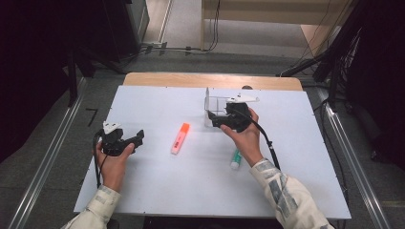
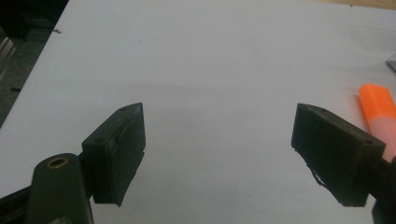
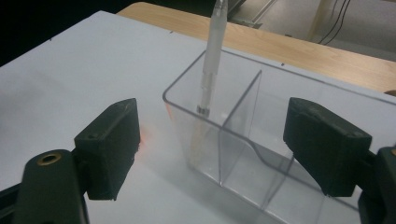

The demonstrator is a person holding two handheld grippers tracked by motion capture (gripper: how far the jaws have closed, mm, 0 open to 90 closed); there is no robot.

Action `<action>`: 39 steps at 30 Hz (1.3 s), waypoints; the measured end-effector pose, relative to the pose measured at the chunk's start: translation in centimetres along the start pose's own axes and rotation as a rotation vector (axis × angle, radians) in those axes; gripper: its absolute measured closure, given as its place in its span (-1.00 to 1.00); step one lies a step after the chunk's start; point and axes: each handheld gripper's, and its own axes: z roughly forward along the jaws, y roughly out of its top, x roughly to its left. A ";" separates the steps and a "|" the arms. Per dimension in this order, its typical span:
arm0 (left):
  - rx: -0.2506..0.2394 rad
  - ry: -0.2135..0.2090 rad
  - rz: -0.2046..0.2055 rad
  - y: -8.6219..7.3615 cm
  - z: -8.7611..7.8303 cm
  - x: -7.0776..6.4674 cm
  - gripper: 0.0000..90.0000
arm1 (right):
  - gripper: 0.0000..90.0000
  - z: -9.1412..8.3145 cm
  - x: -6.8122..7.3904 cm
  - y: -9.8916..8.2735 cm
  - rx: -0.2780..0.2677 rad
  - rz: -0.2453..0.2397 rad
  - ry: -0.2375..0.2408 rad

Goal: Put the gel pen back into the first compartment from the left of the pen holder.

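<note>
My right gripper (image 1: pixel 214 118) sits center-right in the high view, jaws wide apart, nothing between the pads, right against the clear organizer (image 3: pixel 261 140). A white pen (image 3: pixel 212 56) stands upright in its left compartment, upper middle of the right gripper view. My left gripper (image 1: pixel 138 138) rests at lower left on the white table (image 1: pixel 191 181), jaws spread wide, holding nothing. Orange highlighter (image 1: pixel 180 138) lies center; green-capped marker (image 1: pixel 235 159) beside my right wrist.
</note>
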 end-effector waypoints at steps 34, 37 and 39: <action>0.010 0.004 0.013 -0.1 0.2 -0.4 -0.59 | -0.63 -2.6 -2.4 -5.5 0.080 0.018 -0.031; 0.010 0.006 0.014 -0.1 0.2 -0.4 -0.59 | -0.63 -2.9 -2.8 -5.8 0.081 0.020 -0.037; 0.011 0.006 0.015 -0.1 0.2 -0.4 -0.59 | -0.63 -3.0 -3.0 -5.9 0.084 0.025 -0.042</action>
